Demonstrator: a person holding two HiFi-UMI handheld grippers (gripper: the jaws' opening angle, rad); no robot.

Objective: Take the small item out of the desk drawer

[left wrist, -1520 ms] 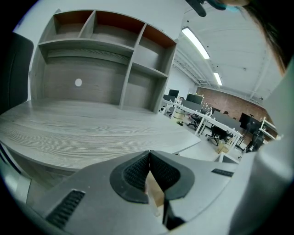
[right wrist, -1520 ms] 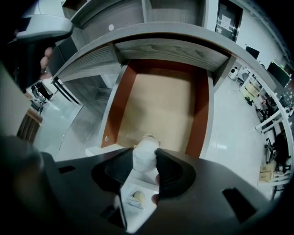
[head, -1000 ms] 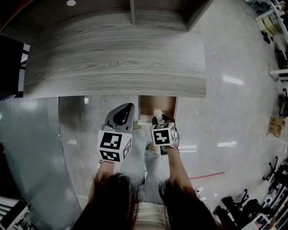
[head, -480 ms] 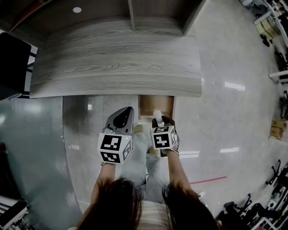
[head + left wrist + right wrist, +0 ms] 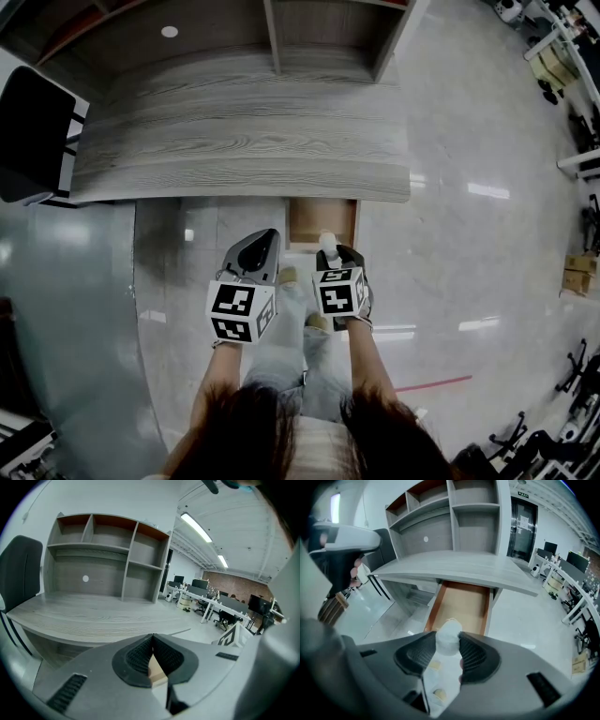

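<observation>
The desk drawer (image 5: 322, 223) (image 5: 461, 604) stands pulled open under the grey wooden desk (image 5: 244, 131), and its wooden bottom shows nothing in it. My right gripper (image 5: 328, 248) (image 5: 448, 641) hovers just in front of the drawer, shut on a small white item (image 5: 448, 638) (image 5: 327, 243) that sticks up between its black pads. My left gripper (image 5: 258, 251) (image 5: 151, 660) is to the left of it, level with it, shut with nothing between its pads.
A shelf unit (image 5: 108, 557) rises at the desk's back. A dark office chair (image 5: 33, 136) (image 5: 16, 581) stands at the desk's left end. Glossy grey floor (image 5: 450, 244) spreads to the right of the desk. The person's legs and shoes (image 5: 291, 319) are below the grippers.
Both grippers have drawn slightly back from the desk, the right one still holding the white item. The drawer stays open.
</observation>
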